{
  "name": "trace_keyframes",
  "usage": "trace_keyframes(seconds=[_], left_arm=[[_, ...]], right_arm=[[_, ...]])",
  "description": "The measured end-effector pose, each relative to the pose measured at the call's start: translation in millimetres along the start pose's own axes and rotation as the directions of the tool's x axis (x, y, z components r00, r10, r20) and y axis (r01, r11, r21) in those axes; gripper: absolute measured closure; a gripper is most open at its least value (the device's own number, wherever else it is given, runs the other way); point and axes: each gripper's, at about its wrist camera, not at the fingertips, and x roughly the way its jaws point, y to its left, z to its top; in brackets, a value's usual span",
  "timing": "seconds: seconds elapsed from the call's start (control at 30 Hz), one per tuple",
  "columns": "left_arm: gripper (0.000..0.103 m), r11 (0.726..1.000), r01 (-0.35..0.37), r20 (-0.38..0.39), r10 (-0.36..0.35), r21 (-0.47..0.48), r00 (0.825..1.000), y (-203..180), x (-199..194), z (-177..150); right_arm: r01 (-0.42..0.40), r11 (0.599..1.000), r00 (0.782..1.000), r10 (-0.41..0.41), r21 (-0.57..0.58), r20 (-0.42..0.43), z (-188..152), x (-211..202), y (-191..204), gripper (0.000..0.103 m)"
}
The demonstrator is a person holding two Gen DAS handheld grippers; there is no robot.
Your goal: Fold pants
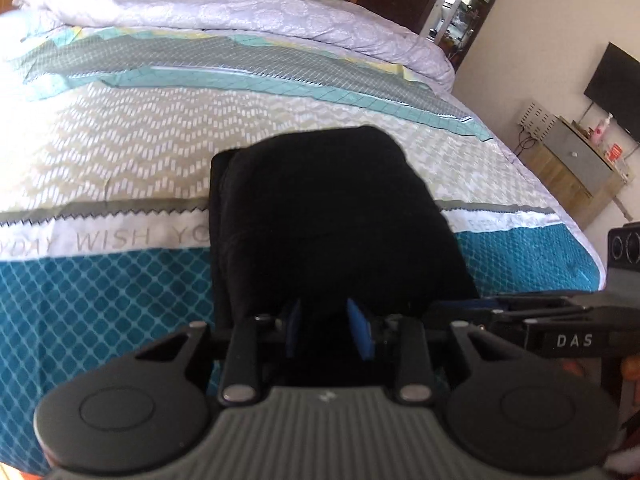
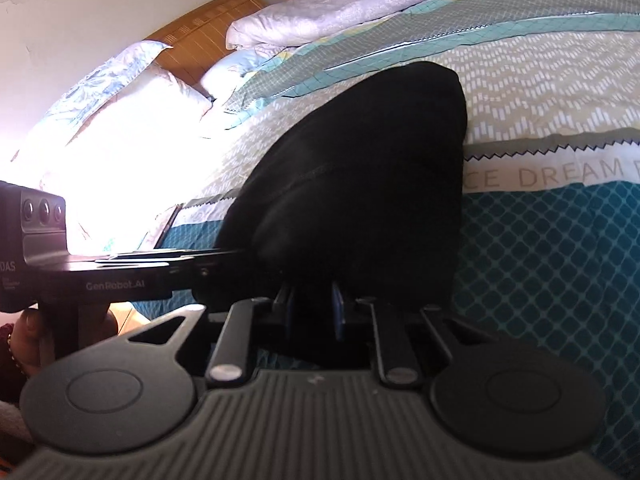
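The black pants [image 1: 328, 208] lie folded into a thick bundle on the patterned bedspread [image 1: 120, 168], reaching from the bed's middle to its near edge. My left gripper [image 1: 326, 326] is shut on the near end of the bundle, with dark cloth filling the gap between its blue pads [image 1: 362, 330]. In the right wrist view the pants [image 2: 360, 160] rise in a hump towards my right gripper [image 2: 312, 310], which is shut on the same near end. The two grippers sit side by side: the right gripper [image 1: 520, 312] shows beside the left one, and the left gripper [image 2: 160, 268] shows in the right wrist view.
A rolled lilac quilt [image 1: 240, 12] lies along the far side of the bed. Pillows [image 2: 132, 100] and a wooden headboard [image 2: 200, 28] are at the bed's head. A low cabinet [image 1: 576, 164] and a wall screen [image 1: 616, 84] stand past the foot.
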Motion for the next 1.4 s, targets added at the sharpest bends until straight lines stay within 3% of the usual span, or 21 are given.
trace_keyframes(seconds=[0.1, 0.13, 0.2, 0.27, 0.4, 0.47, 0.53, 0.7, 0.8, 0.93, 1.0, 1.03, 1.07, 1.13, 1.2, 1.27, 1.4], left_arm=[[0.056, 1.000, 0.018, 0.078, -0.016, -0.024, 0.997, 5, -26, 8], [0.040, 0.999, 0.005, 0.100, -0.001, -0.040, 0.995, 9, -32, 11], [0.034, 0.998, 0.006, 0.126, 0.003, -0.068, 0.992, 21, -40, 15], [0.009, 0.991, 0.024, 0.107, -0.010, -0.129, 0.994, 36, -37, 18], [0.003, 0.963, 0.095, 0.046, -0.086, -0.254, 0.995, 61, -13, 24], [0.003, 0.942, 0.115, 0.019, -0.115, -0.315, 0.993, 72, 2, 24], [0.000, 0.906, 0.176, 0.001, -0.190, -0.385, 0.982, 82, 16, 22], [0.000, 0.874, 0.182, -0.051, -0.229, -0.450, 0.972, 93, 45, 12], [0.000, 0.853, 0.249, -0.038, -0.299, -0.458, 0.954, 90, 55, 9], [0.001, 0.848, 0.278, -0.009, -0.316, -0.451, 0.949, 84, 68, 12], [0.017, 0.854, 0.272, 0.007, -0.300, -0.442, 0.954, 80, 73, 14], [0.033, 0.865, 0.256, -0.003, -0.285, -0.432, 0.959, 78, 76, 16], [0.046, 0.863, 0.256, -0.002, -0.285, -0.436, 0.958, 77, 77, 16], [0.060, 0.844, 0.273, 0.013, -0.302, -0.462, 0.953, 80, 71, 20], [0.064, 0.842, 0.297, 0.048, -0.309, -0.450, 0.950, 76, 60, 28], [0.064, 0.853, 0.323, 0.094, -0.313, -0.409, 0.945, 70, 49, 44], [0.064, 0.896, 0.352, 0.194, -0.307, -0.271, 0.932, 59, 33, 101]], right_arm=[[-0.022, 1.000, 0.999, 0.022, -0.008, 0.022, 6, -14, 3, 0.074], [-0.026, 1.000, 0.998, 0.027, -0.014, 0.054, 9, -24, 3, 0.070], [-0.030, 1.000, 0.991, 0.030, 0.001, 0.132, 14, -44, -1, 0.053], [-0.029, 0.998, 0.980, 0.018, 0.053, 0.198, 20, -60, -12, 0.046], [-0.014, 0.982, 0.975, -0.028, 0.187, 0.219, 20, -66, -44, 0.025], [-0.053, 0.964, 0.980, 0.000, 0.259, 0.199, 15, -60, -60, 0.024], [-0.080, 0.944, 0.984, 0.023, 0.321, 0.177, 8, -53, -68, 0.023], [-0.090, 0.941, 0.993, 0.061, 0.327, 0.097, 4, -33, -71, 0.023], [-0.103, 0.937, 0.994, 0.089, 0.333, 0.058, 5, -20, -75, 0.023], [-0.160, 0.929, 0.987, 0.158, 0.333, 0.036, 11, 1, -75, 0.017], [-0.177, 0.927, 0.983, 0.179, 0.331, 0.024, 18, 12, -72, 0.014], [-0.171, 0.932, 0.984, 0.175, 0.321, 0.018, 23, 18, -69, 0.014], [-0.164, 0.937, 0.986, 0.169, 0.310, 0.009, 27, 22, -65, 0.016], [-0.130, 0.952, 0.990, 0.140, 0.276, -0.016, 33, 26, -55, 0.026], [-0.116, 0.967, 0.992, 0.123, 0.227, -0.016, 36, 21, -43, 0.036], [-0.133, 0.976, 0.991, 0.133, 0.174, 0.009, 41, 9, -29, 0.040], [-0.144, 0.989, 0.981, 0.138, 0.038, 0.137, 70, -16, -4, 0.040]])
